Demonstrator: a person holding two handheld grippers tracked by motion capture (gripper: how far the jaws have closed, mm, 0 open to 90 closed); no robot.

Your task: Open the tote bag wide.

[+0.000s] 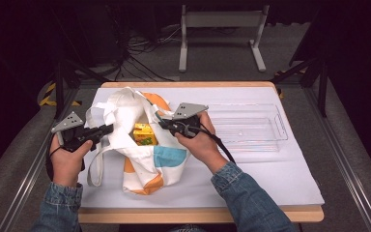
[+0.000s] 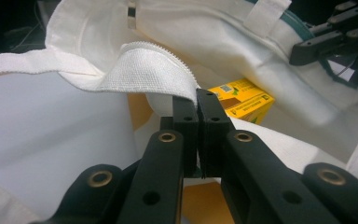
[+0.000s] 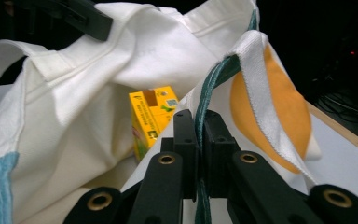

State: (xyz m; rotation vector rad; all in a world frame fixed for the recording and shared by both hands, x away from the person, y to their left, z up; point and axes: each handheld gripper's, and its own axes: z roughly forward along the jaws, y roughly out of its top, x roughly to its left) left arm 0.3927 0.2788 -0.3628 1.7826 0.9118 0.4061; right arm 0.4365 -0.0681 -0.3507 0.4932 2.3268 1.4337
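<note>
Mostly white tote bag (image 1: 140, 145), orange, blue patches, gaping

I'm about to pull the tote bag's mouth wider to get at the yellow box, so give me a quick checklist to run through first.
1. Left gripper clamped on the bag's white rim: ok.
2. Right gripper clamped on the green-edged rim: ok.
3. Tote bag lying on the table: ok.
4. Yellow box visible inside the open mouth: ok.
5. Clear tray beside the bag free to receive the box: ok.
6. Grip firm enough not to slip when pulled: cannot tell.
</note>
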